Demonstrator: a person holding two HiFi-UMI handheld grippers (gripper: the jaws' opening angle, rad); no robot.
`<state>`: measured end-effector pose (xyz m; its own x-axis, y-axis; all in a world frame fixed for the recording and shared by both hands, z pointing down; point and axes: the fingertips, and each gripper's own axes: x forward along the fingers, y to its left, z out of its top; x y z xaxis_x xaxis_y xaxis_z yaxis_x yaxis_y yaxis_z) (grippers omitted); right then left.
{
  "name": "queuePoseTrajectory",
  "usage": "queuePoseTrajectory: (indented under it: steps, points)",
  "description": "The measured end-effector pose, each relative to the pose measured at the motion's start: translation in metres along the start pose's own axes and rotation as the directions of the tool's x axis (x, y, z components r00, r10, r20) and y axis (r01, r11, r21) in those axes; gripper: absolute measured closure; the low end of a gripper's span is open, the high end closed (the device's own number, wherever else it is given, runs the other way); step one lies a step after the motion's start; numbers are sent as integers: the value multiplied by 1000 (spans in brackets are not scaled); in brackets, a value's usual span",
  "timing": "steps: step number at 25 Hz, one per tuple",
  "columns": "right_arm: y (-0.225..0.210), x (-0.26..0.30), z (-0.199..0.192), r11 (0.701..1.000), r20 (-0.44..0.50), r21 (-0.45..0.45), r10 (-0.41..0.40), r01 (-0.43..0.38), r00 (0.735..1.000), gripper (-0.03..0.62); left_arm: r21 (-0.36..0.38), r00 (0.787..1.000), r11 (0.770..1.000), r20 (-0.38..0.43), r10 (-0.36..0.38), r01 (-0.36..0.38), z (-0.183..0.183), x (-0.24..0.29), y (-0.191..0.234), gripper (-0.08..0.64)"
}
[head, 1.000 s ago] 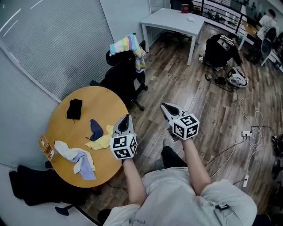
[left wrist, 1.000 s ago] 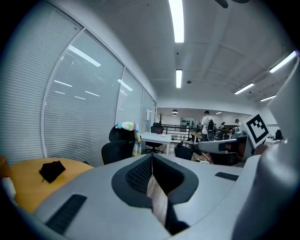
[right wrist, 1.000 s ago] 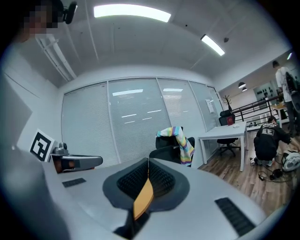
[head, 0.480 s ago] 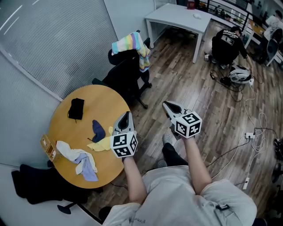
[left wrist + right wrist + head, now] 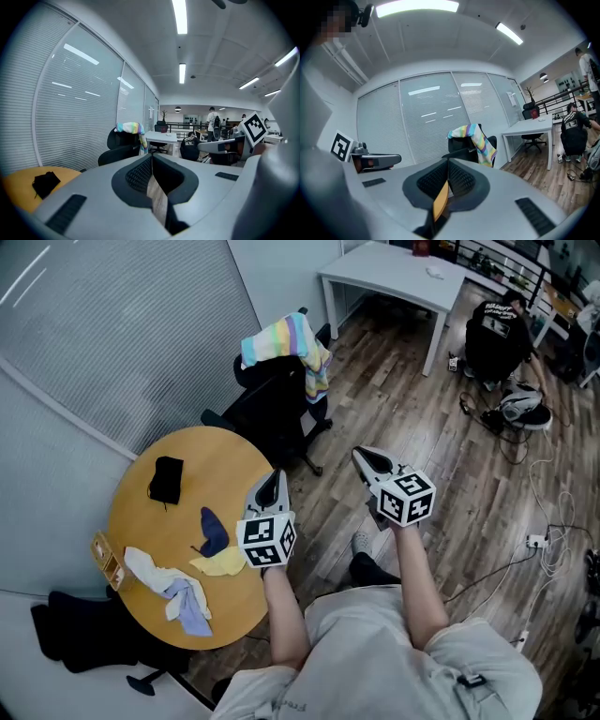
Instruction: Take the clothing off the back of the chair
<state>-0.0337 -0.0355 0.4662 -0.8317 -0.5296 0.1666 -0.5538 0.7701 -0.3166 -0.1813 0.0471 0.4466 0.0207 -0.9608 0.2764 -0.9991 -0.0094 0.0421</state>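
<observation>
Head view: striped clothing (image 5: 284, 341) draped over the back of the black chair (image 5: 272, 404), past the round table (image 5: 220, 460). Left gripper (image 5: 272, 482) and right gripper (image 5: 367, 458) both clenched, empty, well apart from it. Approach step, likely; next calls for closing in and opening jaws

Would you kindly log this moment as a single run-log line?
phase: pre-grasp | left claw: shut, empty | right claw: shut, empty | striped clothing: draped on chair back
</observation>
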Motion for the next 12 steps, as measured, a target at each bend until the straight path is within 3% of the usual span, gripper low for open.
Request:
queuePoseTrajectory:
  steps: [12]
  points:
    - [-62, 79, 40, 998, 9, 2, 66, -66, 998, 566, 35, 999, 998, -2, 43, -43, 35, 89, 20, 532]
